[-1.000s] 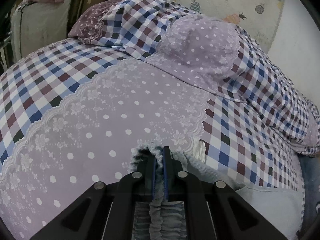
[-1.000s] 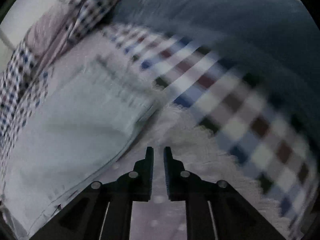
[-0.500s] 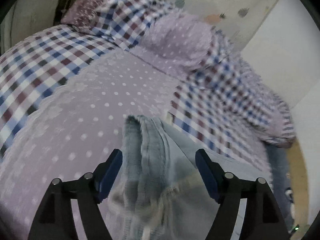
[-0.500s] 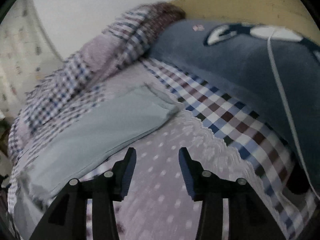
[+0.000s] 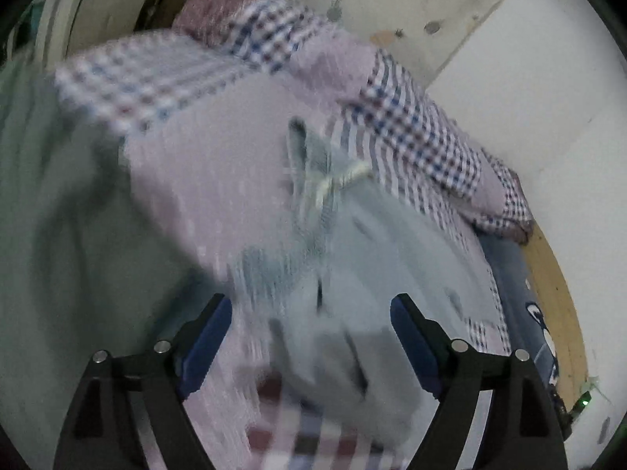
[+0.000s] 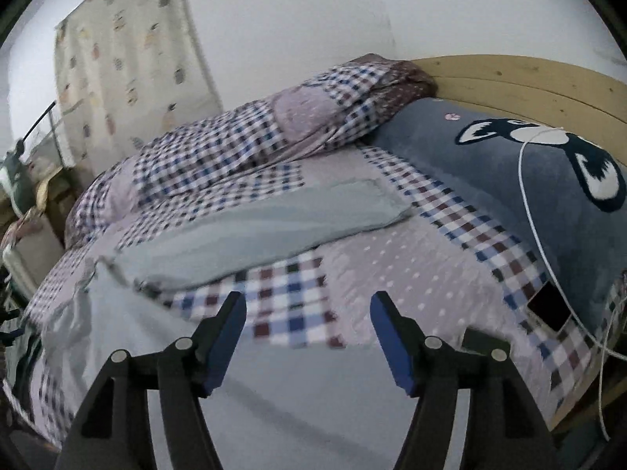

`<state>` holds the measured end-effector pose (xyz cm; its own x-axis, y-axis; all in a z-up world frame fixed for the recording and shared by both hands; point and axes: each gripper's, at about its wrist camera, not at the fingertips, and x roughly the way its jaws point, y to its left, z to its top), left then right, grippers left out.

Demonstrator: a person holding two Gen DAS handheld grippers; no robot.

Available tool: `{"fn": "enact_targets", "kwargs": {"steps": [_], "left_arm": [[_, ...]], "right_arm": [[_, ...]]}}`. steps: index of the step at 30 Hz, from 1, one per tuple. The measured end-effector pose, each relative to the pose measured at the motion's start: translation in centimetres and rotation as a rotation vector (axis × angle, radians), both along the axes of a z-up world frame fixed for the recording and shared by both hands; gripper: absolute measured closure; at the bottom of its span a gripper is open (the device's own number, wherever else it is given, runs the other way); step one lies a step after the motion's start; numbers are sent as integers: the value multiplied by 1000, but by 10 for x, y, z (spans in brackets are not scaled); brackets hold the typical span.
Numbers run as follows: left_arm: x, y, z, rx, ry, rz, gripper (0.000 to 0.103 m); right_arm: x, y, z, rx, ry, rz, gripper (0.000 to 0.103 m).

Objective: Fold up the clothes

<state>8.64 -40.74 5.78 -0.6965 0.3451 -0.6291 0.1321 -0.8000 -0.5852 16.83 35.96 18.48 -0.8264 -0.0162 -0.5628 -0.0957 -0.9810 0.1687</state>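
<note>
I have both tools up off the bed with their blue-padded jaws spread wide and nothing between them: the left gripper (image 5: 311, 313) hangs over the near part of the pale blue-grey trousers (image 5: 352, 274), and the right gripper (image 6: 307, 309) hangs over the near edge of the patchwork bedspread (image 6: 411, 266). The left wrist view is blurred, but I can make out a gathered waistband with a pale drawstring bow (image 5: 333, 180) at the far end of the garment. From the right wrist view the trousers (image 6: 266, 231) lie flat across the lilac-dotted, checked bedspread, running from the near left toward the far right. A rumpled checked quilt (image 6: 235, 149) sits beyond them, and a dark blue plush blanket (image 6: 490, 180) with a white cable (image 6: 527, 203) over it lies at the right, below the wooden headboard (image 6: 529, 82).
</note>
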Motion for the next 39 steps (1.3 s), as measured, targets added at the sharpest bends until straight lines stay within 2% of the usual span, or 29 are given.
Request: {"fn": "enact_targets", "kwargs": {"steps": [3,5,9,12,14,16,17,18,20,21,22,24,29,31,34,39], "left_arm": [[8,18,-30,48,-33,-5,17],[2,22,-40,84,-25,20,17],[-17,19,-61,204,-6,83,17],[-16,21,-69,227,50,108,17],[-12,22,-70,230,83,97,17],[-15,17,-70,256,86,97,26],[-18,13,-70,274,84,100,27],[-20,11,-72,288,83,100,30],[-24,6,-76,309,81,105,44],[-25,3,-80,317,66,114,61],[-26,1,-85,325,52,124,70],[-24,-5,-93,380,52,136,74],[-24,-2,-93,379,69,139,82],[-23,-1,-95,389,79,142,86],[-23,-2,-94,389,85,138,87],[-28,2,-90,337,69,116,86]], "right_arm": [[15,-17,-5,-22,-25,28,33],[24,-22,-6,-40,-43,42,33],[48,-17,0,-75,-65,13,33],[71,15,9,-132,-79,-66,33],[94,50,16,-208,-60,-151,33],[121,87,19,-271,-34,-273,32],[135,105,18,-305,-23,-339,32],[150,121,13,-341,-17,-406,32],[168,141,-7,-410,-41,-501,32],[176,150,-18,-444,-60,-543,32],[184,159,-30,-478,-79,-586,32],[188,167,-56,-525,-124,-616,32],[182,173,-114,-598,-231,-639,32],[181,174,-125,-623,-233,-650,32],[177,177,-137,-657,-233,-647,32],[154,175,-147,-663,-313,-622,32]]}}
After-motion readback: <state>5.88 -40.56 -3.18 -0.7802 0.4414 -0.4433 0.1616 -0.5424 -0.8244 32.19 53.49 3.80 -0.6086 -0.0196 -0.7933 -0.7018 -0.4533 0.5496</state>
